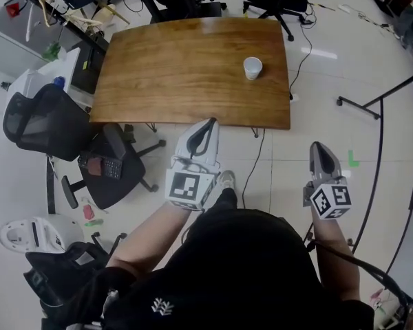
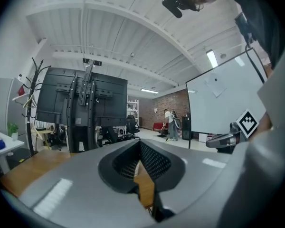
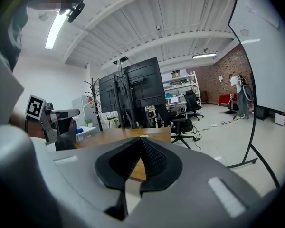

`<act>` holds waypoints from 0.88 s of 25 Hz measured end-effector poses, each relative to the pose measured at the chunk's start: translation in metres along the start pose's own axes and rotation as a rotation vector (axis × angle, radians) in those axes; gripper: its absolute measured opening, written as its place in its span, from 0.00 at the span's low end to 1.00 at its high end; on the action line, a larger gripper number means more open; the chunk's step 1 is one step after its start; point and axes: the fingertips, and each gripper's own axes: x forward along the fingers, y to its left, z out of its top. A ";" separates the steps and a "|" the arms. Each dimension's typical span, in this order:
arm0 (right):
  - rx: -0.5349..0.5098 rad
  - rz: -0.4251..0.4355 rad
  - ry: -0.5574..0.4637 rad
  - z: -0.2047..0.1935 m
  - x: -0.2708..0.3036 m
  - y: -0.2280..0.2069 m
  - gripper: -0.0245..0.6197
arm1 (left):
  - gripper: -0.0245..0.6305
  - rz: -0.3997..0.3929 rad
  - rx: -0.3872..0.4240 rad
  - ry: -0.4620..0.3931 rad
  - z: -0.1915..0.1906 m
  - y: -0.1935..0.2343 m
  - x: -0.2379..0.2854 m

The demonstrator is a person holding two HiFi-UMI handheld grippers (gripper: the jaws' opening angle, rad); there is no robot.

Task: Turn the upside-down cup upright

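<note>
On the wooden table (image 1: 158, 74), toward its far right corner, the white cup (image 1: 252, 67) stood. We held the left gripper (image 1: 208, 124) and right gripper (image 1: 318, 150) well apart from it. Both had their fingers pressed together, empty.

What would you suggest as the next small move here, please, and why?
Probably carry the left gripper forward over the brown wooden table toward the small white cup. Both it and the right gripper are shut, empty and well short of the cup. The left one's tip is only at the table's near edge, and the right one is over the floor.
</note>
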 end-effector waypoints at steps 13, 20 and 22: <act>-0.090 0.008 -0.054 0.056 0.091 0.022 0.04 | 0.04 0.004 -0.027 -0.036 0.008 0.076 0.065; -0.079 0.049 -0.035 0.061 0.133 -0.013 0.04 | 0.04 0.012 -0.011 -0.008 0.006 0.068 0.117; -0.062 0.070 -0.014 0.061 0.148 -0.030 0.04 | 0.04 0.035 -0.009 -0.003 0.012 0.068 0.131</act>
